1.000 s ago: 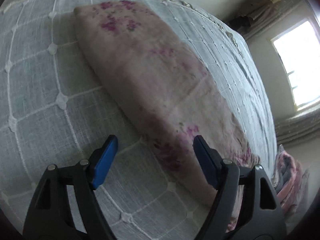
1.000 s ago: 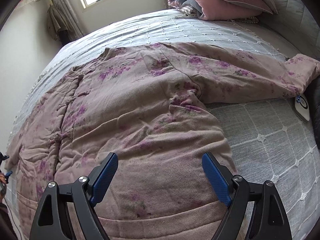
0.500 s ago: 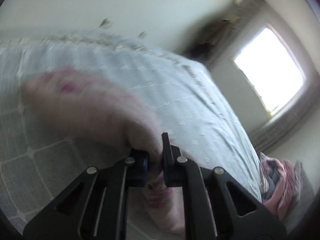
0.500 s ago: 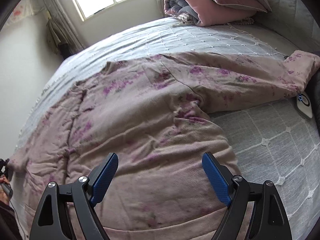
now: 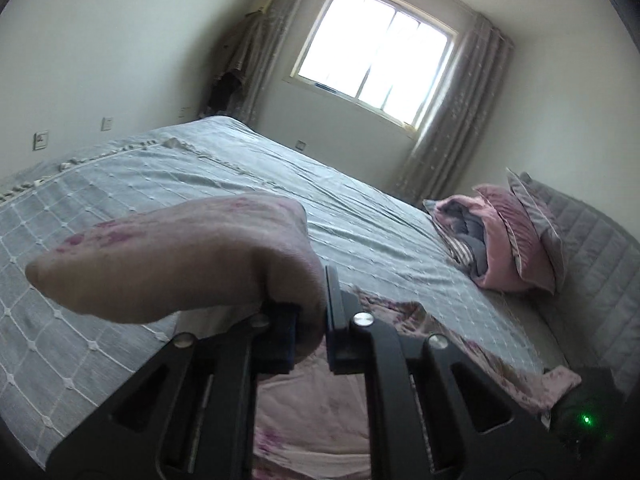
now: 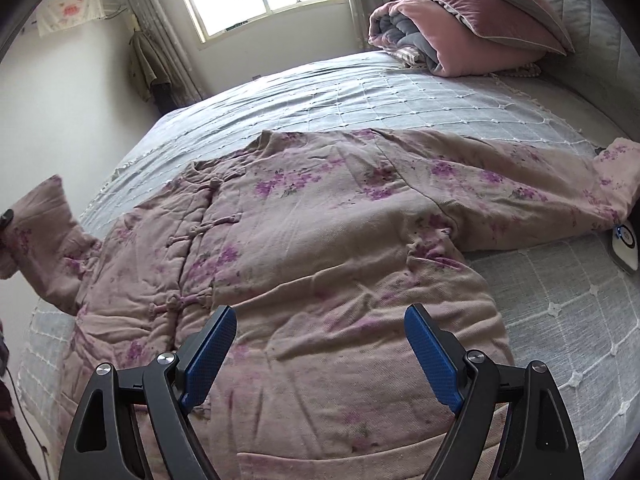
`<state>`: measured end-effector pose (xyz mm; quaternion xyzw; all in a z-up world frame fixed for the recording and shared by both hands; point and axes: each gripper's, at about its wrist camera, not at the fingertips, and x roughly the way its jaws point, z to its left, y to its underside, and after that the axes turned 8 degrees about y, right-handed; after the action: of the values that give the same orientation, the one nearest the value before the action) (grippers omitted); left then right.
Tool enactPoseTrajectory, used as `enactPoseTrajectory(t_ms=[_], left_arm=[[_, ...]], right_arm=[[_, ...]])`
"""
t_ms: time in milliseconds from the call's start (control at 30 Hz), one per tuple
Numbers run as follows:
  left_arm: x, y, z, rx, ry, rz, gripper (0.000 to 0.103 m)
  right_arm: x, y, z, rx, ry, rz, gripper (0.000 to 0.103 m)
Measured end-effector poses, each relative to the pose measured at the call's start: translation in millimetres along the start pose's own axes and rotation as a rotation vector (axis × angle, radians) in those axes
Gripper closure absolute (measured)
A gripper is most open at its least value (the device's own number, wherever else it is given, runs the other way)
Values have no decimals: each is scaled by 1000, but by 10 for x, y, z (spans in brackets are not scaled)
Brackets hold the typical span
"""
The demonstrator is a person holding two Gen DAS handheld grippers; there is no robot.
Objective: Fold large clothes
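Note:
A large pink padded jacket with purple flowers lies spread face up on the grey bed cover. My left gripper is shut on the jacket's left sleeve and holds it lifted off the bed; the raised sleeve also shows in the right wrist view at the far left. The other sleeve lies stretched out to the right. My right gripper is open and empty, hovering over the jacket's lower body.
A rolled pink quilt and pillows sit at the head of the bed; they also show in the left wrist view. A small white device lies by the right sleeve's cuff. A window and curtains are behind the bed.
My left gripper has closed on the left sleeve and lifted it up off the bed, tilting upward. My right gripper stayed open and rose slightly over the jacket.

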<state>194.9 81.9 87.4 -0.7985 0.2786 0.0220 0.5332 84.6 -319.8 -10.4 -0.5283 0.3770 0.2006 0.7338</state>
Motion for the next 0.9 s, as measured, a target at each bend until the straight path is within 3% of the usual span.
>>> enactPoseTrajectory(t_ms=[200, 333, 400, 467, 500, 567, 633, 733, 900], left_arm=[[463, 610, -590, 108, 110, 200, 91], [824, 1223, -854, 196, 152, 426, 89], [1000, 1514, -883, 246, 134, 543, 83], [1088, 1727, -855, 272, 121, 611, 65], [1050, 1764, -850, 280, 126, 610, 61], [946, 1760, -920, 309, 149, 591, 40], [834, 1718, -1053, 334, 168, 594, 29], [713, 1604, -1164, 339, 172, 575, 25], [531, 1471, -902, 177, 216, 534, 21]], right_arm=[[-8, -20, -26, 29, -32, 4, 16], [-5, -33, -35, 39, -40, 2, 16], [7, -39, -40, 46, -49, 6, 16], [23, -43, -49, 56, -63, 9, 16], [39, -48, -52, 66, -74, 10, 16], [58, -59, -63, 86, -112, 5, 16], [78, -85, -71, 120, -168, 1, 16], [93, -115, -73, 177, -234, 0, 16], [103, -145, 16, 243, -316, -13, 16]])
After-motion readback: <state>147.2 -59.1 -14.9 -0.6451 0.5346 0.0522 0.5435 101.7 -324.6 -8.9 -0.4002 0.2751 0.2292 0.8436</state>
